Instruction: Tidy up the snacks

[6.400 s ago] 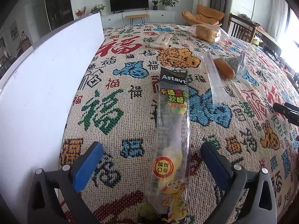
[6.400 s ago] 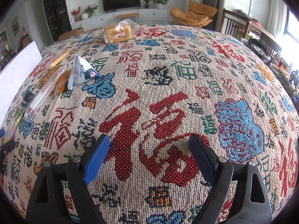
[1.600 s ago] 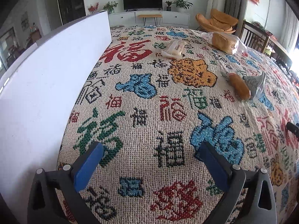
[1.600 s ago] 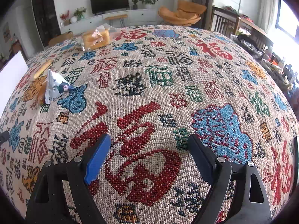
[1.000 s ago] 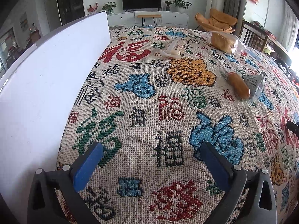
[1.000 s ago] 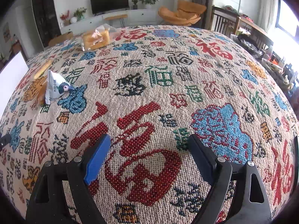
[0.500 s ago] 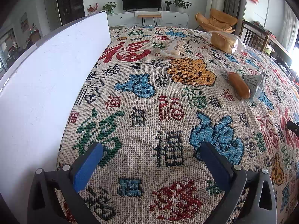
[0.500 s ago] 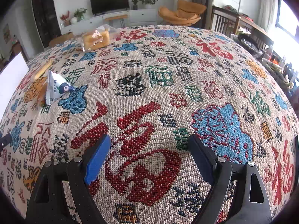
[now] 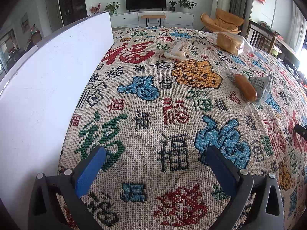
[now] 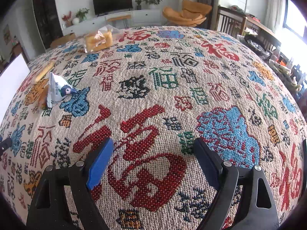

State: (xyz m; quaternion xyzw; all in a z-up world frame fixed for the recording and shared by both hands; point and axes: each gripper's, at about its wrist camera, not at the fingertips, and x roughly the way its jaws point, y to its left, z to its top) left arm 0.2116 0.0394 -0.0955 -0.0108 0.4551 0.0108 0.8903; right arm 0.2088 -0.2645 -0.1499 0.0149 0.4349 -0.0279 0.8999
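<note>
Behind the table, a living room curves away: a dark television [image 9: 145, 0] on a white cabinet [image 9: 151, 20], potted plants beside it, an orange chair [image 10: 185, 13] to the right, and dark wooden chairs near the bright window. Woven cloth [image 9: 172, 118] covers the whole table, cream with red, blue and green characters. On my left a white board [image 9: 49, 80] stands upright along the cloth's edge and hides whatever lies beyond it. My left gripper [image 9: 155, 164] hangs over the cloth with its blue-padded fingers spread wide and nothing between them; my right gripper [image 10: 153, 158] is spread the same way, empty, above a large red character. The snacks lie well ahead of both. A brown roll [image 9: 245, 87] sits in a clear wrapper, touching a grey printed packet [image 10: 58, 90] whose small text I cannot read. Farther back lie a pale wrapped bar [image 9: 178, 48] and a bagged loaf [image 9: 230, 43], its plastic blurring the outline. Only a dark tip of the other gripper shows at each frame's edge.
</note>
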